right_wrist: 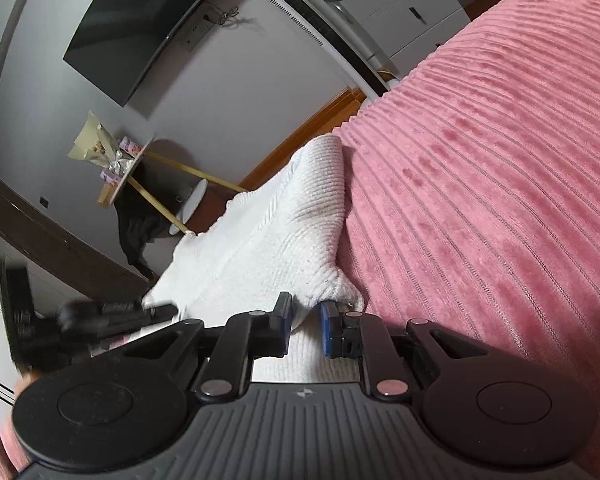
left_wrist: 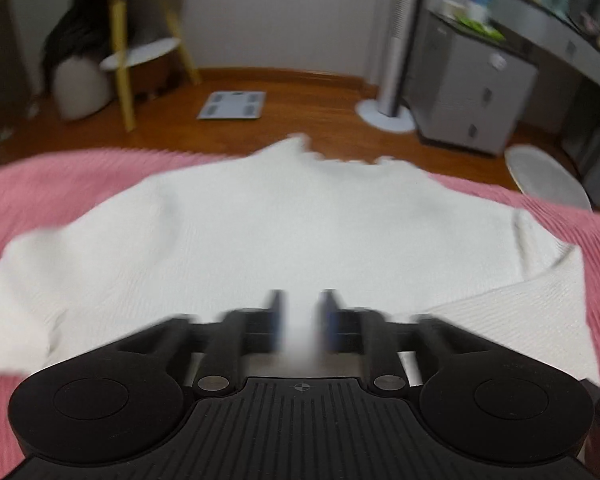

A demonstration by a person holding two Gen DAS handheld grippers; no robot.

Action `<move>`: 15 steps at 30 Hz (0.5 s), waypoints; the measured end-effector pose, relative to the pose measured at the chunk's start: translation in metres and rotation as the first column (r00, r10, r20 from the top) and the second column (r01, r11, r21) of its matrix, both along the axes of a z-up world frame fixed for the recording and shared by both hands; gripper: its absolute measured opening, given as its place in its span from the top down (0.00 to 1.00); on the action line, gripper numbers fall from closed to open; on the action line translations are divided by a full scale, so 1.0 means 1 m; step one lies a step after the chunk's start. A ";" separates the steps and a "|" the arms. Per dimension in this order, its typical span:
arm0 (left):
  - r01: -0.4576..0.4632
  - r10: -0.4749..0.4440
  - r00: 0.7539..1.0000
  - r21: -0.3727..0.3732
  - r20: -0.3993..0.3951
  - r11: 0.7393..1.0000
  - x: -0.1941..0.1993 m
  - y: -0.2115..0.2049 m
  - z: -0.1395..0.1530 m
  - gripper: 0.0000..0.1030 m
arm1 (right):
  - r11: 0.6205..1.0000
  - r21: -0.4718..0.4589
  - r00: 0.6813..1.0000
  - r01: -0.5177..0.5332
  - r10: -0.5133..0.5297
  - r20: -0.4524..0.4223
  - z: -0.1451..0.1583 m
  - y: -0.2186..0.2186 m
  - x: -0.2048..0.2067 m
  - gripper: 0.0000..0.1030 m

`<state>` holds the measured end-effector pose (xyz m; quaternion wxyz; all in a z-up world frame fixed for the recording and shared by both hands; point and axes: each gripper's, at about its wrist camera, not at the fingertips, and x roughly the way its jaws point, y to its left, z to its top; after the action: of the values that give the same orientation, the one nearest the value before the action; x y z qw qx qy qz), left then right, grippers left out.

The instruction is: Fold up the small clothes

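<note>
Black grippers (blue pads)

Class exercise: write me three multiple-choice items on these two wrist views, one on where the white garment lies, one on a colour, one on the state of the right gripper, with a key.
1. Where does the white knitted garment lie?
A. on the wooden floor
B. on the bedspread
C. on the grey cabinet

2. What colour is the ribbed bedspread?
A. pink
B. blue
C. green

3. How is the right gripper?
A. wide open over bare bedding
B. out of view
C. its jaws pinch a fold of the garment

Key: B, the white knit spreads over the bedspread; A, its ribs are pink in both views; C, a bunch of white knit sits clamped between the blue pads.
</note>
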<state>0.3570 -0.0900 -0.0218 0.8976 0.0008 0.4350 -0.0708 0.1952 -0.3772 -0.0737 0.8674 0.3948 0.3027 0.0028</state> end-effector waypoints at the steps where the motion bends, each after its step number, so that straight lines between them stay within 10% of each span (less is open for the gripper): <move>1: -0.028 0.028 1.000 -0.013 0.013 1.000 -0.007 0.016 0.002 0.47 | 1.000 0.009 1.000 0.000 0.000 0.006 0.000 -0.001 0.000 0.85; 15: -0.276 0.276 0.961 -0.146 -0.024 0.950 -0.041 0.142 0.007 0.48 | 0.993 0.085 0.992 -0.085 0.077 0.100 0.010 0.003 -0.001 0.81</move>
<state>0.3160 0.0517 -0.0152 0.8955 -0.1269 0.4259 0.0233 0.1938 -0.3738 -0.0641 0.8618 0.4197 0.2758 0.0704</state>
